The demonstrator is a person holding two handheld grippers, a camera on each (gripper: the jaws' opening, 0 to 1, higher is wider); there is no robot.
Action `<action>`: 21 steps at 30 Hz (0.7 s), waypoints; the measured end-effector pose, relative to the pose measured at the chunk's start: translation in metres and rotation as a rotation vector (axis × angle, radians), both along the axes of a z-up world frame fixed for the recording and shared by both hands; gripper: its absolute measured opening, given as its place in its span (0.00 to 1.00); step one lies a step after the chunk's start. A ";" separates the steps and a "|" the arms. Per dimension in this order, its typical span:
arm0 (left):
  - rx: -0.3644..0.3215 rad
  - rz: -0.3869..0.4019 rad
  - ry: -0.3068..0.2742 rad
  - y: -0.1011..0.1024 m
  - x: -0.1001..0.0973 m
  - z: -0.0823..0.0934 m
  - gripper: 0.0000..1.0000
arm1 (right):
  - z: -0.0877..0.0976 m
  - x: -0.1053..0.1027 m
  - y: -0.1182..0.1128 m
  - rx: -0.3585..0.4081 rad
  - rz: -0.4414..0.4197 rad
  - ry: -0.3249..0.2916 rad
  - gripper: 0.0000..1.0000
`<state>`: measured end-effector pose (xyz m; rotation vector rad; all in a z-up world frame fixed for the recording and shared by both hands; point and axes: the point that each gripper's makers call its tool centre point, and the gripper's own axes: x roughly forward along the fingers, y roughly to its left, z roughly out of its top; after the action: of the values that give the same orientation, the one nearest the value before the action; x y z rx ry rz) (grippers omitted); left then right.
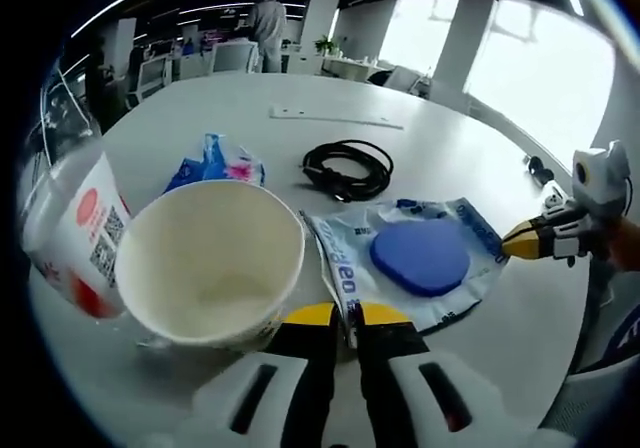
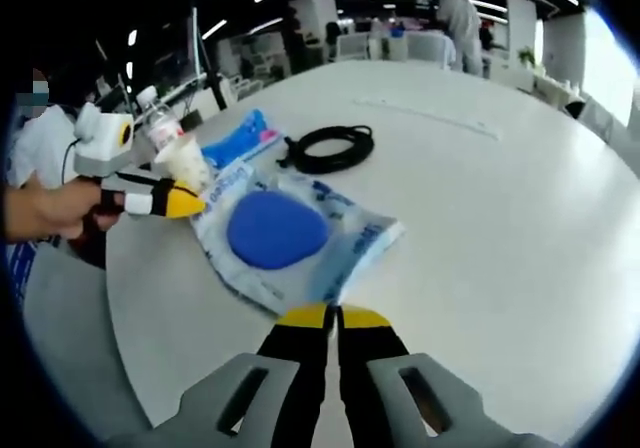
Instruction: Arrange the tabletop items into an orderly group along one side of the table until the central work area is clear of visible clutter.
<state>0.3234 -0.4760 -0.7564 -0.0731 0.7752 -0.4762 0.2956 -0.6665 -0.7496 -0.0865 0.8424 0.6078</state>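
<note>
Both grippers, left gripper [image 1: 345, 320] and right gripper [image 2: 333, 318], pinch the pouch [image 1: 420, 258] edge; thin, floppy plastic w/ pad inside, so you drag flat along the tabletop [image 2: 500, 198]

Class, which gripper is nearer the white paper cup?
Left. The left gripper sits beside the white paper cup, pinching the clear plastic packet's edge; the right gripper is beyond that packet.

You had a smooth, matt white table [image 2: 520, 198] under everything. The cup [image 1: 210, 263] looked like plain matt paper, its inside unglazed. The pouch [image 2: 350, 238] around the blue pad [image 2: 275, 230] was thin, crinkled, glossy plastic film, while the pad itself looked soft and matt. The coiled cable [image 1: 348, 168] had a black, faintly shiny rubbery jacket. The bottle [image 1: 70, 228] was clear plastic with a glossy printed label.
</note>
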 end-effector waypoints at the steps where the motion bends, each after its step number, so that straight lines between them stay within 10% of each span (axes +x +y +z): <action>1: -0.003 0.001 0.002 0.000 0.000 -0.001 0.05 | 0.000 0.000 0.000 0.003 -0.005 0.003 0.00; 21: -0.003 -0.012 -0.006 -0.005 0.001 -0.001 0.07 | 0.000 -0.002 -0.005 -0.001 -0.006 0.003 0.00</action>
<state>0.3242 -0.4813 -0.7572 -0.0700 0.7692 -0.4894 0.2933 -0.6715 -0.7500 -0.0845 0.8452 0.6022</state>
